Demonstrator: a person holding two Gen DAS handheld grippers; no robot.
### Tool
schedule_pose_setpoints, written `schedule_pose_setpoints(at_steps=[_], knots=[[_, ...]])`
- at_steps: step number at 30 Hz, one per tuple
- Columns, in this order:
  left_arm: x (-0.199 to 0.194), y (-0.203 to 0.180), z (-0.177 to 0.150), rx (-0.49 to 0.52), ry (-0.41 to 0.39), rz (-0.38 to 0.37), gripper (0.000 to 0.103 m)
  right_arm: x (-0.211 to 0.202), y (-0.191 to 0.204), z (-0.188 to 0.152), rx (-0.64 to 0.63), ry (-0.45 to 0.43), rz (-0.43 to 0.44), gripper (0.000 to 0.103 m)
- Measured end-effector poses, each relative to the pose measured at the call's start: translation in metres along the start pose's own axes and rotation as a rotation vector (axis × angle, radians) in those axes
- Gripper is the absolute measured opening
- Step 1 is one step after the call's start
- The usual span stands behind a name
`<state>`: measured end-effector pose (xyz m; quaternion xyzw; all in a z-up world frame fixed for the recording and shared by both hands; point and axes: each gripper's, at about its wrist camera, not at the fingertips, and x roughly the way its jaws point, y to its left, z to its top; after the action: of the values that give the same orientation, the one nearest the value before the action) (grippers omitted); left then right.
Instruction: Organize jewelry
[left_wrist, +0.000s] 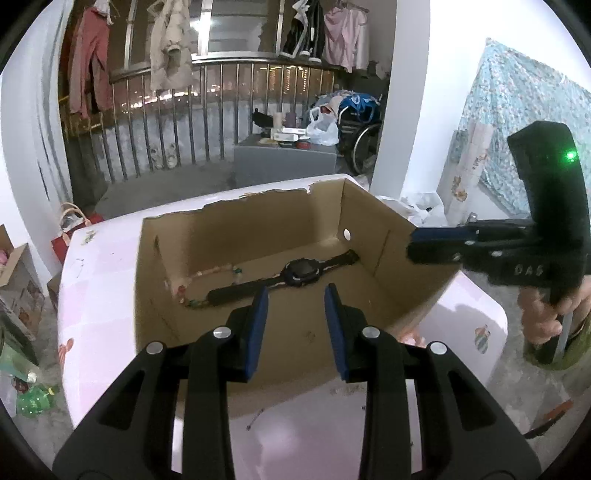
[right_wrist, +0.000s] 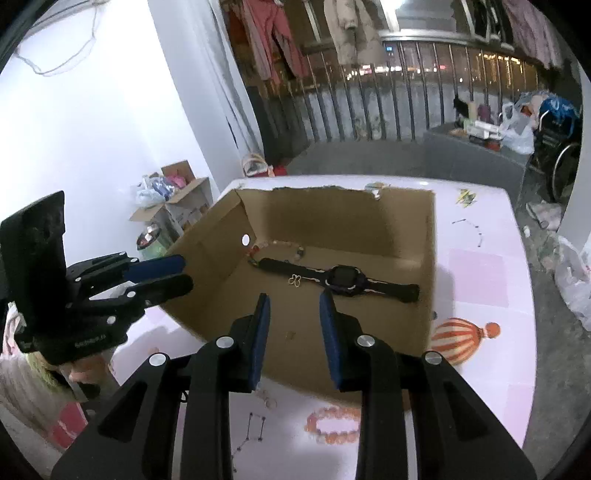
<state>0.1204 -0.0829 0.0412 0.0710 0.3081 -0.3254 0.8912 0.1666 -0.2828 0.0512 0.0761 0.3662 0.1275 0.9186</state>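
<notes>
A cardboard box (right_wrist: 428, 229) stands on the table (right_wrist: 491, 266). Inside it a wristwatch (right_wrist: 341, 277) lies flat across the floor, with a beaded string (left_wrist: 195, 301) just beside it along the wall and corner, and a small butterfly charm (right_wrist: 294, 280) touching the strap. A bead bracelet (right_wrist: 332, 424) lies on the table outside the box, before its near wall. A railing (left_wrist: 166, 110) stands well behind the table.
</notes>
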Motion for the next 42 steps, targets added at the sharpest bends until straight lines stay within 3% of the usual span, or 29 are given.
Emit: schedule_pose_setpoints(at_steps=[9,15,20,27,36,42], knots=[[-0.047,-0.006,-0.035,0.013,-0.037,-0.009,0.03,-0.049,-0.008,-0.038,0.013,-0.039,-0.079,0.028],[-0.049,-0.01,-0.063,0.006,0.002,-0.007,0.03,-0.051,-0.016,-0.072,0.077,-0.002,-0.093,0.028],[-0.027,-0.014,-0.086,-0.023,0.067,-0.01,0.03,-0.022,-0.007,-0.101,0.119,0.075,-0.037,0.028],[0.01,-0.02,-0.11,0.001,0.141,-0.003,0.03,0.029,0.015,-0.114,0.009,0.152,-0.013,0.028],[0.038,-0.027,-0.108,0.057,0.159,-0.041,0.029,0.067,0.029,-0.11,-0.146,0.186,-0.013,0.027],[0.052,-0.024,-0.106,0.035,0.175,-0.057,0.029,0.079,0.032,-0.105,-0.218,0.203,-0.007,0.027]])
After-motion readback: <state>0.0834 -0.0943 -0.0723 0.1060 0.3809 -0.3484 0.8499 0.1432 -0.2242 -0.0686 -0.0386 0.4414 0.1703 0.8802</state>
